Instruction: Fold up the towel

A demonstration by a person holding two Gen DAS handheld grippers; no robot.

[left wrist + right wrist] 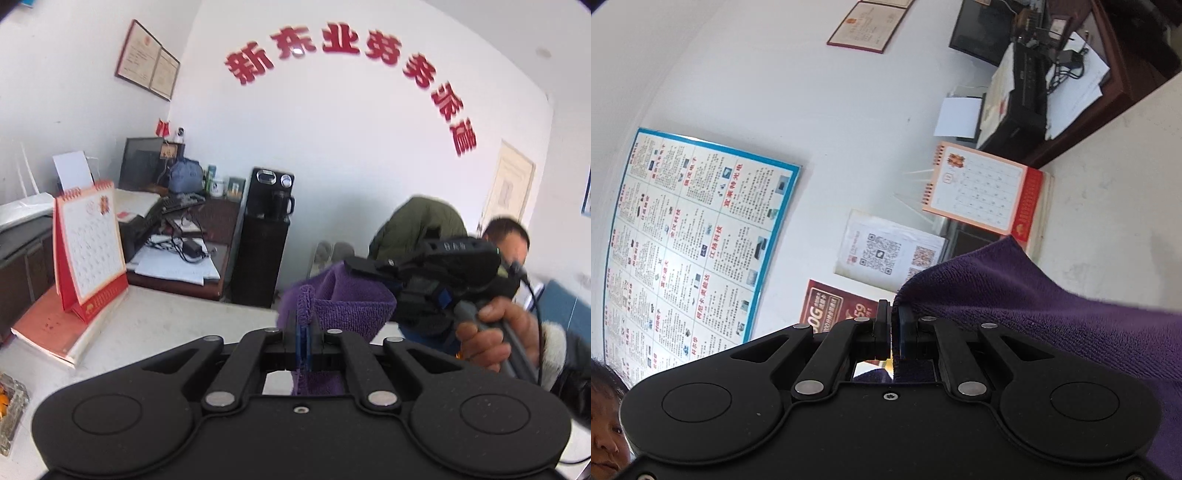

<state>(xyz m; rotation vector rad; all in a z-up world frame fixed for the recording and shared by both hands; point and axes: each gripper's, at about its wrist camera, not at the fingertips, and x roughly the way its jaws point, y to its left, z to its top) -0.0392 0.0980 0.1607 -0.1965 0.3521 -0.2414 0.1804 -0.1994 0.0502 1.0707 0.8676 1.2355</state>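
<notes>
- The left gripper [303,332] is closest. Its jaws are clamped on an edge of the purple towel [347,299].
- The right gripper [892,332] has its jaws clamped on another part of the towel edge, and the cloth hangs off to its right side.
- The towel is up in the air, above the white surface [155,321].
- To fold it well, I think both hands should stay level and keep the edge pulled straight.
- The red desk calendar [88,243] stands near, so keep the cloth away from it.

Your purple towel [1052,306] runs off the right wrist view at three o'clock, and the red wall lettering [351,66] is motion-blurred.
</notes>
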